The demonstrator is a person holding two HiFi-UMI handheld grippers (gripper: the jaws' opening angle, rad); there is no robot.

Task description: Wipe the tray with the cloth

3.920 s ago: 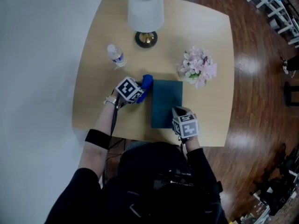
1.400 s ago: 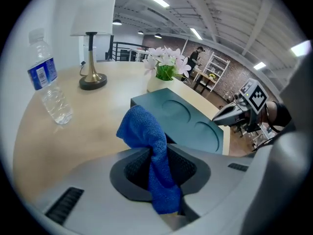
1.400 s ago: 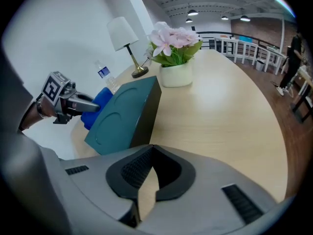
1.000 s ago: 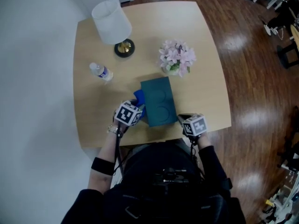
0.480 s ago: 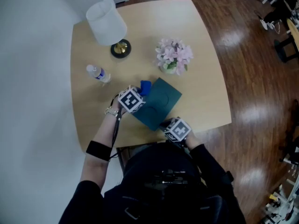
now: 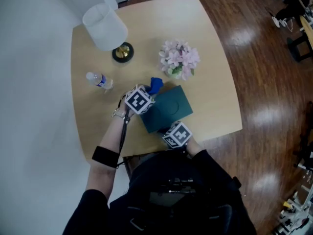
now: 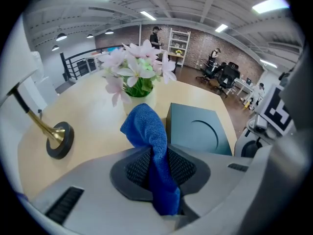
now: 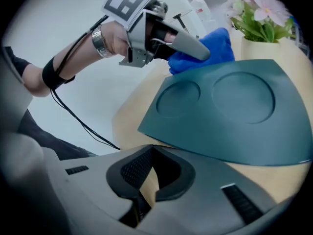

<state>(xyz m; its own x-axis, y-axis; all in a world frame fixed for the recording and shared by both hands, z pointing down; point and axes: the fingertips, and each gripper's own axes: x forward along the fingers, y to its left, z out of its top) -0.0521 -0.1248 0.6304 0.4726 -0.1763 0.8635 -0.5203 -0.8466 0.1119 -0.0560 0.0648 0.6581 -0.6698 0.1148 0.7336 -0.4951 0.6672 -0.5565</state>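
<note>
On the left of the pale wooden desk lies a small clear plastic water bottle on its side. Behind it stands a lamp with a white drum shade and a round black-and-brass base.

Next comes the left gripper, borne by a hand with a metal wristband. Its jaws are pinched on a crumpled blue microfibre cloth, which runs down between the pads and bunches up beyond the tips. The bunched end sits just at the far left edge of the tray; whether it touches the surface cannot be told.

At the middle near part of the desk lies the dark teal rectangular tray, turned at a slant to the desk's front edge. It has two shallow round recesses, one smaller and one larger.

At the tray's near corner is the right gripper. Its jaws stand a narrow way apart, with only bare desk showing in the gap, and the tray's edge lies just beyond the tips.

Behind the tray, near its far right corner, stands a pale vase of pink and white flowers. Right of the desk is glossy brown wooden floor.
</note>
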